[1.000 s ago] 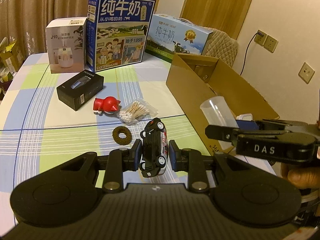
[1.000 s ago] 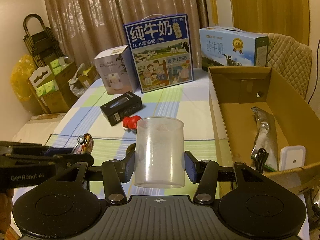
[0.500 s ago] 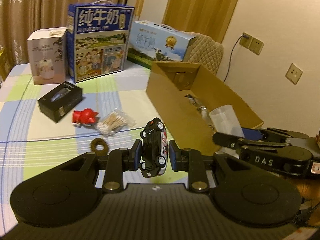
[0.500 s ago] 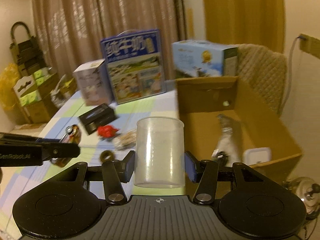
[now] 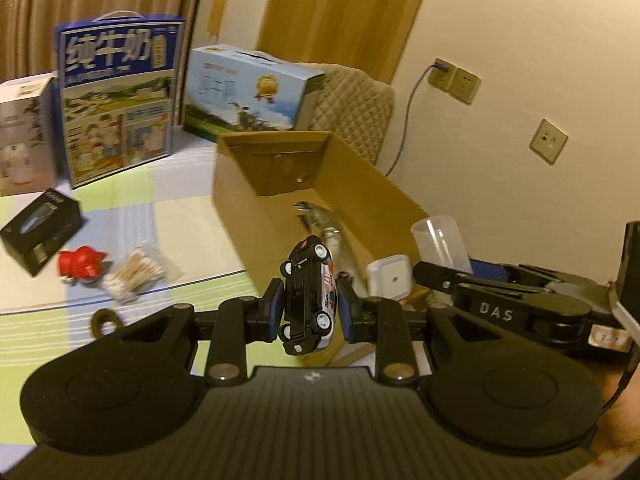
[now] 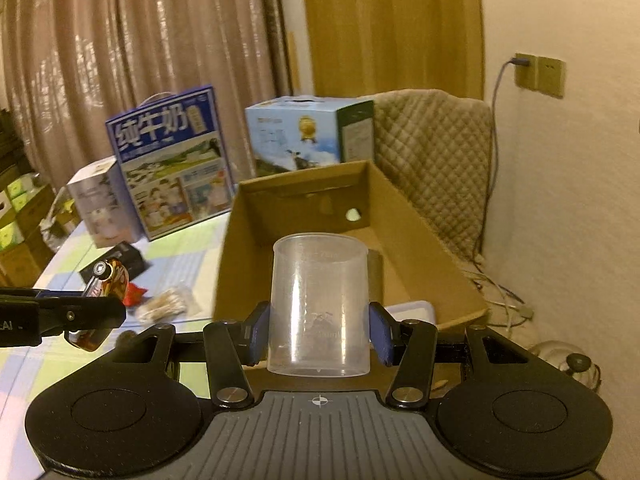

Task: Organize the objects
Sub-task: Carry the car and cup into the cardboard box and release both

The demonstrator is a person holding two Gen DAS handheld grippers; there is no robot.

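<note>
The toy car [image 5: 307, 292] sits at the centre of the left wrist view, nose up, clamped between the jaws of the left gripper [image 5: 308, 309]. It is held off the surface [image 5: 168, 216], in front of the near corner of the cardboard box [image 5: 256, 216].

The clear plastic cup [image 6: 319, 304] stands upright at the centre of the right wrist view, clamped by its sides between the jaws of the right gripper [image 6: 319, 333]. It is held in front of the open cardboard box, at the box's near end.

Inside the box, near its near end, lie a white square item [image 5: 390, 280] and a silvery packet [image 5: 320, 220].

At the left of the left wrist view, on the checked surface, lie a red toy [image 5: 80, 266], a bag of cotton swabs [image 5: 136, 274], a brown ring [image 5: 105, 321] and a black box [image 5: 40, 230]. Two milk cartons [image 5: 116, 104] and a white box [image 5: 24, 132] stand at the upper left, behind them.
</note>
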